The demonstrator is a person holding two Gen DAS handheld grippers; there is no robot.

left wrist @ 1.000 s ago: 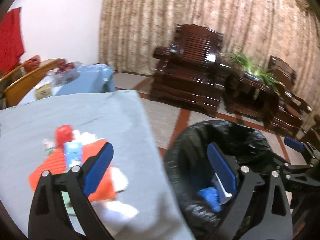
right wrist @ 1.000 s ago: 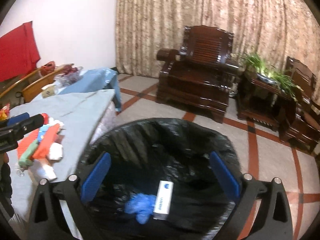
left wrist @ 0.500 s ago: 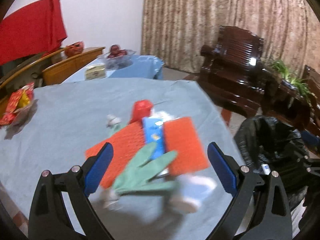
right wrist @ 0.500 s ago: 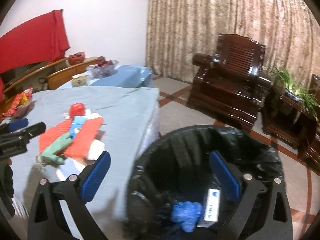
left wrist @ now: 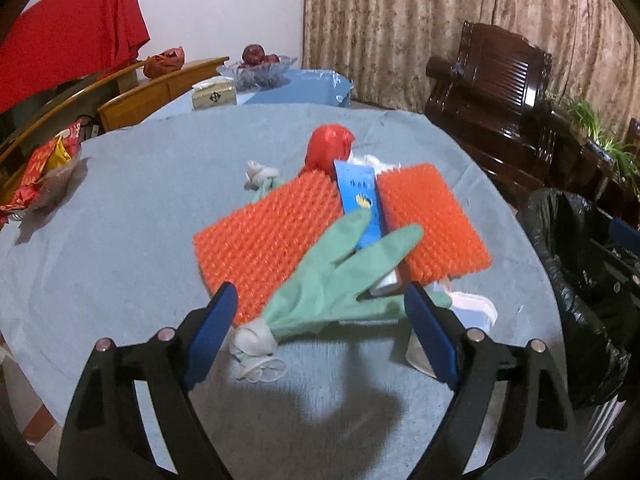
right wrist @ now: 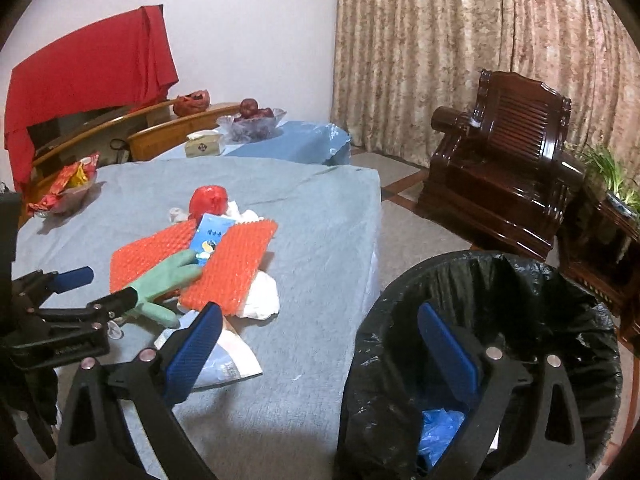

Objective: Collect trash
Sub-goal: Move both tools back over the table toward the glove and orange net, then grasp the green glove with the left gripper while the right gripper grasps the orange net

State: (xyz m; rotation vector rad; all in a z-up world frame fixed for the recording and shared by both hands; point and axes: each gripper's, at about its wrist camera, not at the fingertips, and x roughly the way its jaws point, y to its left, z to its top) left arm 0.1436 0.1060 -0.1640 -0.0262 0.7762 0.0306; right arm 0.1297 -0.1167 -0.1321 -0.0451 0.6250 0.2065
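A pile of trash lies on the grey-blue tablecloth (left wrist: 120,240): two orange bubble-wrap sheets (left wrist: 264,236), a green rubber glove (left wrist: 344,280), a blue packet (left wrist: 360,196), a red crumpled ball (left wrist: 328,148) and white tissues (right wrist: 262,296). My left gripper (left wrist: 320,332) is open, just in front of the glove's cuff. My right gripper (right wrist: 320,344) is open and empty, between the table edge and the black-lined trash bin (right wrist: 520,320). The bin holds a blue glove (right wrist: 440,428). The left gripper also shows in the right wrist view (right wrist: 92,288).
A dish with red snack packets (left wrist: 44,172) sits at the table's left. A second table behind holds a tissue box (left wrist: 214,94) and a fruit bowl (left wrist: 258,66). Dark wooden armchairs (right wrist: 504,168) and a plant (right wrist: 612,176) stand to the right.
My left gripper swung left from the bin to over the table and closed in on the trash pile. My right gripper turned left, so the bin moved to its right side.
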